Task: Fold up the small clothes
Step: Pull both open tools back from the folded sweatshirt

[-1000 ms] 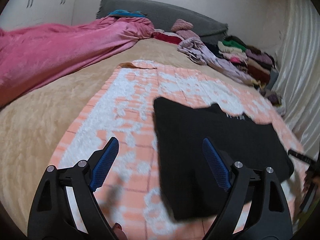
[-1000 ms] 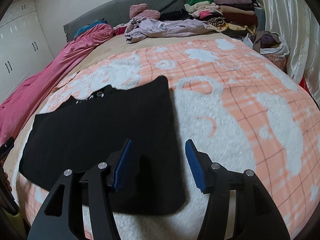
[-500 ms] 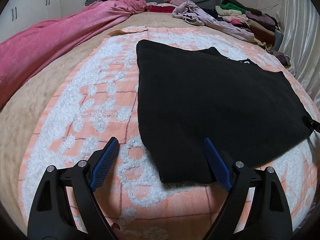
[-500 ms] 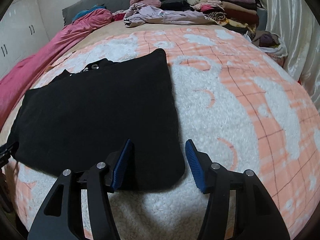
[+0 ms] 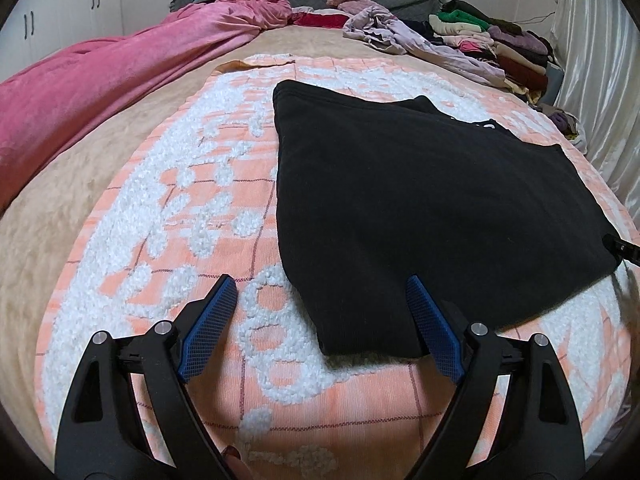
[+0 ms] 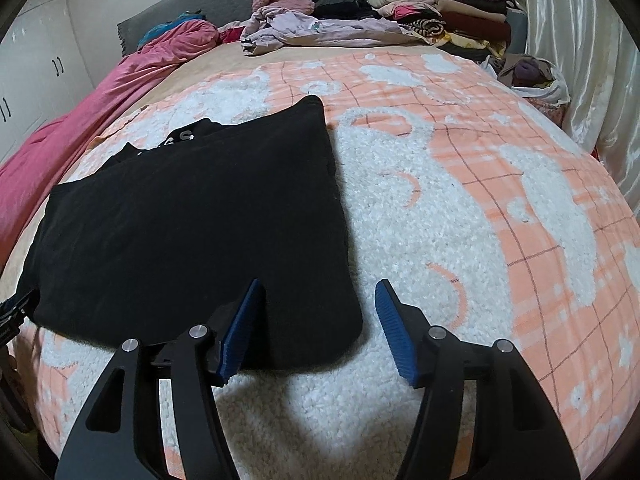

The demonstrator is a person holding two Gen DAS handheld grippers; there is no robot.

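Left gripper (image 5: 318, 326): jaws wide, nothing gripped; near-left corner of the black garment (image 5: 420, 208) lies between its 2 fingers. Right gripper (image 6: 320, 330): jaws opening, nothing pressed; near-right corner lies between them. The garment lies flat on the orange-and-white blanket (image 6: 460, 208), long axis left-right, white-printed edge on the far side.
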